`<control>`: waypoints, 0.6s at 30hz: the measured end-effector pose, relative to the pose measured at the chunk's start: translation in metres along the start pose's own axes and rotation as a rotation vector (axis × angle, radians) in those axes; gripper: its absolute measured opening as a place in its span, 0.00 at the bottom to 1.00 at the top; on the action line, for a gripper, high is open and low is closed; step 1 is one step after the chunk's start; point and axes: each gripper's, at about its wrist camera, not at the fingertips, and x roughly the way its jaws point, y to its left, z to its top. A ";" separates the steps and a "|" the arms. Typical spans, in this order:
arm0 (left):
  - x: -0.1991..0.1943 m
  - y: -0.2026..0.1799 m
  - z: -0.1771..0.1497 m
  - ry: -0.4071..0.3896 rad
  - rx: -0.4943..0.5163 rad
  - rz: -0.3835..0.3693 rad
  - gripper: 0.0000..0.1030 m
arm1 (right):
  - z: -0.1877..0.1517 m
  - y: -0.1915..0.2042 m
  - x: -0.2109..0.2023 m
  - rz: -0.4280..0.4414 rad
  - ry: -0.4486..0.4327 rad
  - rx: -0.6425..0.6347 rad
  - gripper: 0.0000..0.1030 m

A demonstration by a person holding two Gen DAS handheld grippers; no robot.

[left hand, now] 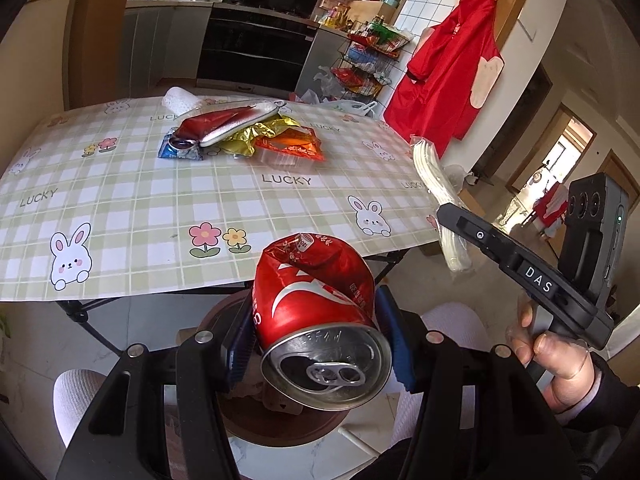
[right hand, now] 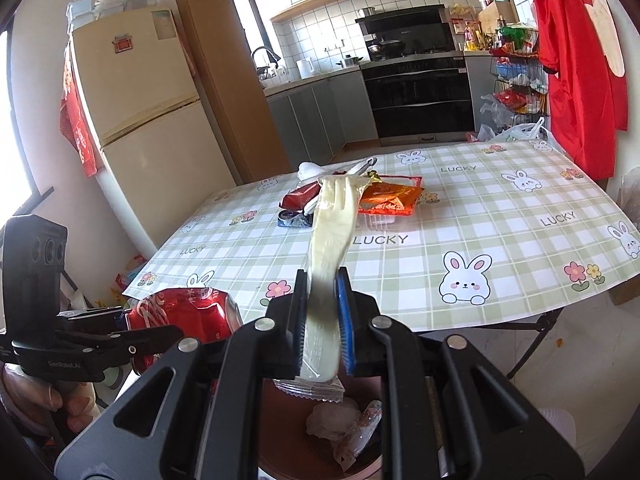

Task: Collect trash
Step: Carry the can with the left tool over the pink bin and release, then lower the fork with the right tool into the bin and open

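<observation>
- Now we hold a crushed red can (left hand: 316, 312) in our left gripper (left hand: 316, 344), the blue pads (left hand: 402, 344) clamped on its two sides, its silver top with the pull tab turned toward the camera.
- Below the can we see a round brown bin (left hand: 280, 428) on the floor, just off the near edge of the table (left hand: 280, 208).
- In our right gripper (right hand: 325, 320) we hold a pale plastic fork in a clear wrapper (right hand: 332, 236), the fingers nearly together and pinching its lower part; the tines point away toward the far side of the table.
- From the right wrist view, the wrapper's lower end hangs over the bin (right hand: 288, 432), which holds crumpled white paper and a small packet (right hand: 352, 428).
- The right hand (left hand: 560, 356) shows at the right of the left wrist view, gripping its handle, with the fork (left hand: 436, 196) sticking up past the table's right edge.
- On the table, far from us, a pile of trash remains: a red packet (left hand: 212, 124), a blue wrapper (left hand: 180, 150), gold foil (left hand: 256, 136), an orange packet on a clear tray (left hand: 292, 146) and a white crumpled tissue (left hand: 178, 98).
- The checked cloth shows rabbits, flowers and the word LUCKY.
</observation>
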 end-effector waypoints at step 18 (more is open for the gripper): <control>-0.010 0.009 0.025 -0.133 -0.005 0.113 0.83 | -0.003 0.002 0.014 0.019 0.035 -0.012 0.17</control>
